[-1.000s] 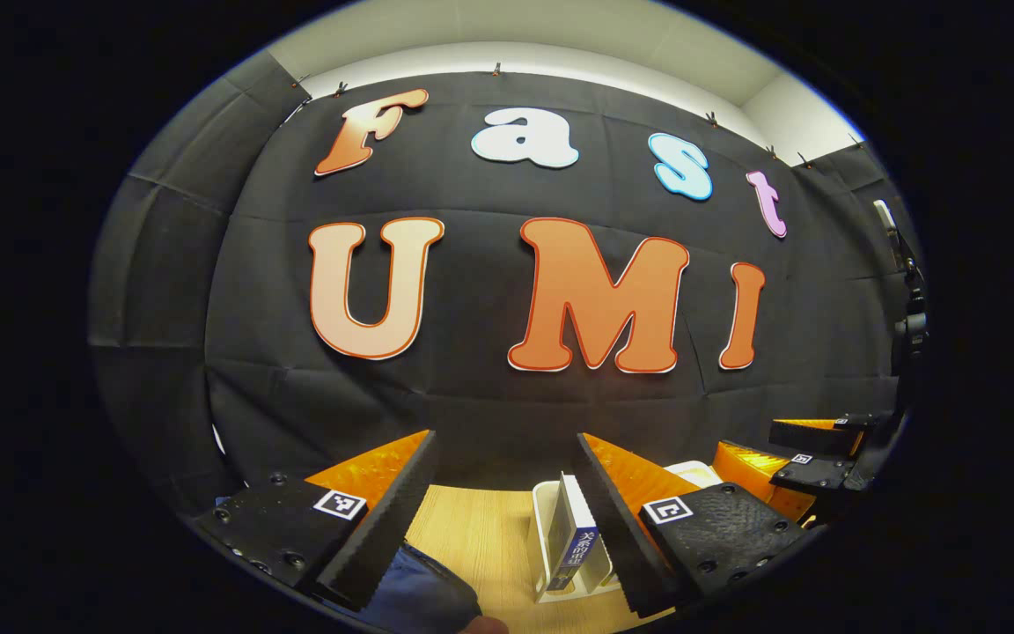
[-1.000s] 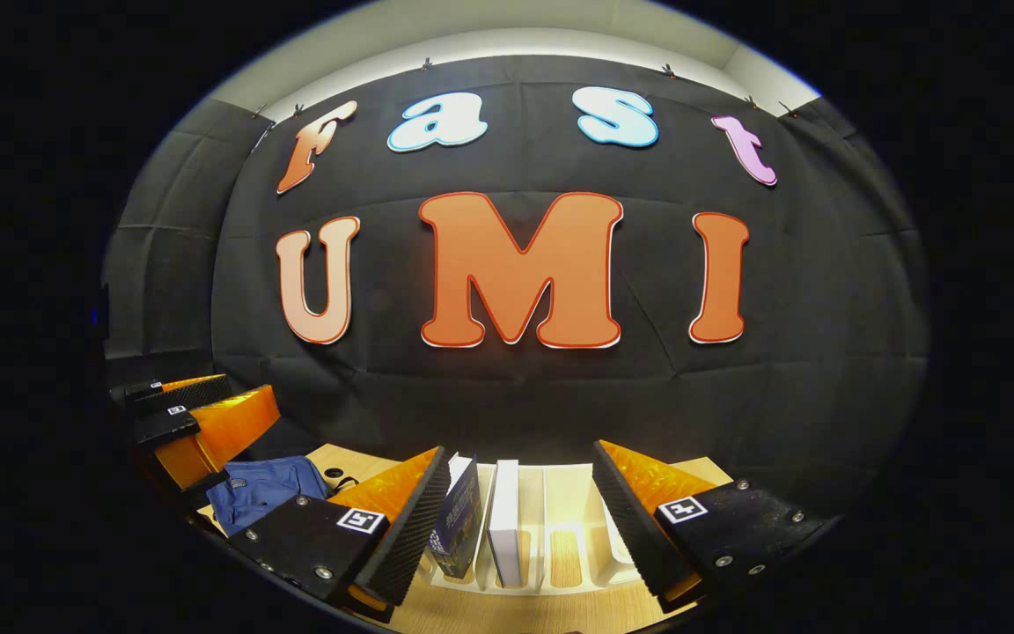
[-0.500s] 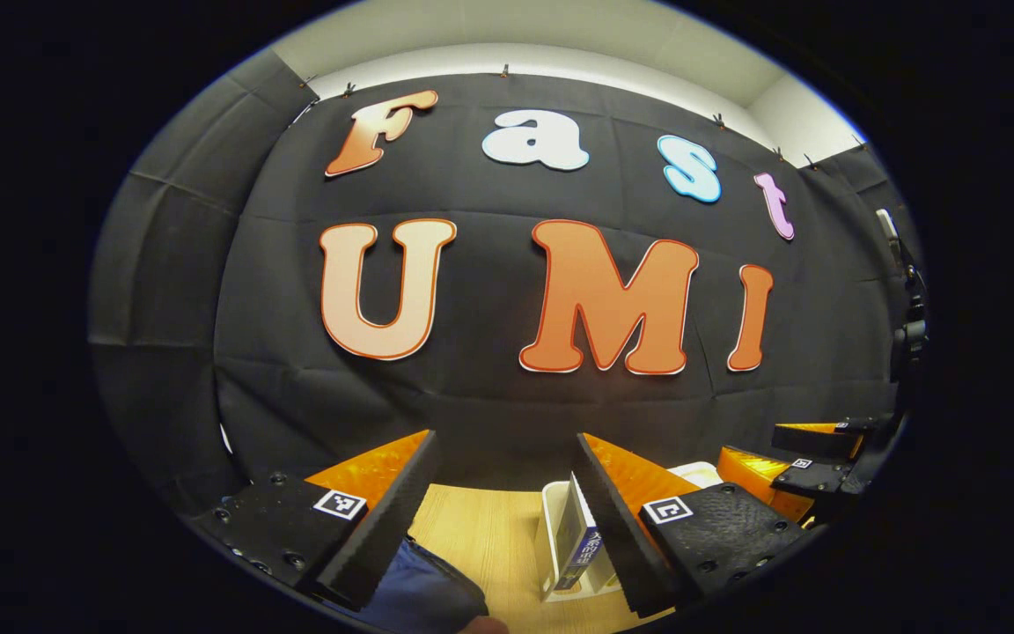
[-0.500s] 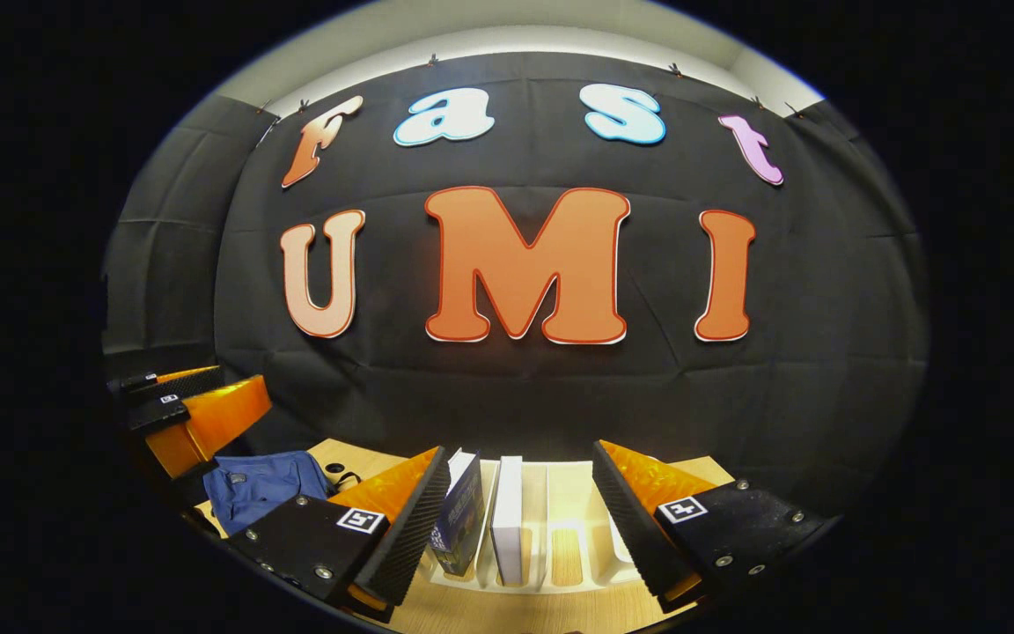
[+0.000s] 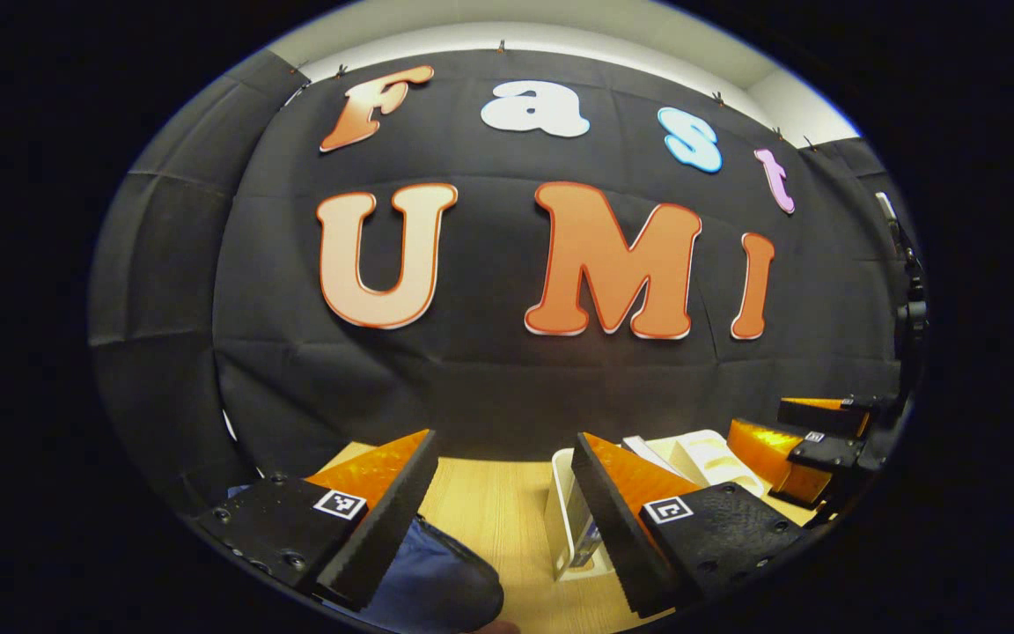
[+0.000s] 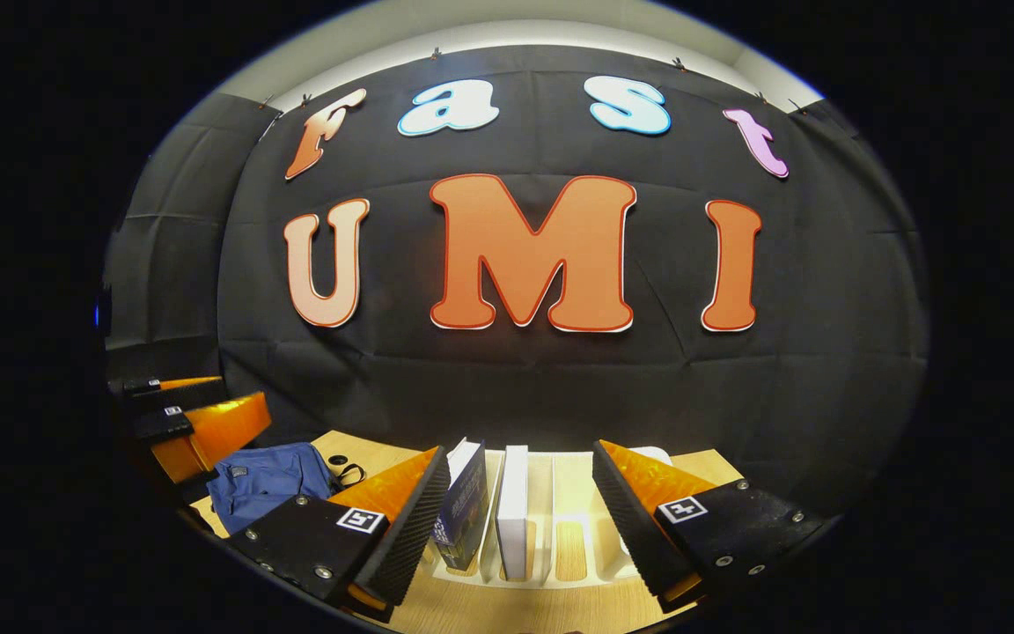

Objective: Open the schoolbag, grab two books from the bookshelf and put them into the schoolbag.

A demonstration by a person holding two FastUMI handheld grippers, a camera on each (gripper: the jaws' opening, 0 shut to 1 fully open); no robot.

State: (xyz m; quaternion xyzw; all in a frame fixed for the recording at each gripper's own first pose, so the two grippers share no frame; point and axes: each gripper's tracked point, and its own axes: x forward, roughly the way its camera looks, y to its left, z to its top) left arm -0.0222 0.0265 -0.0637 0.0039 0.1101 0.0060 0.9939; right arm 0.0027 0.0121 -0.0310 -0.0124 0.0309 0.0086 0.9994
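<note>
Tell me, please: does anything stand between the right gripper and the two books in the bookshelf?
Nothing visible does. The right gripper is open and points at the white bookshelf, where the dark blue book and the white book stand upright in neighbouring slots between its fingers, farther off. The blue schoolbag lies off to the side.

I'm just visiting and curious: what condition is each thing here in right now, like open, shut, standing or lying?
Left gripper: fingers open, holding nothing.
Right gripper: fingers open, holding nothing.
Schoolbag: lying on the table; whether it is zipped, I cannot tell.
Dark book: in the bookshelf, leaning a little.
White book: standing upright in the next slot.
Bookshelf: on the table, its other visible slots empty.
</note>
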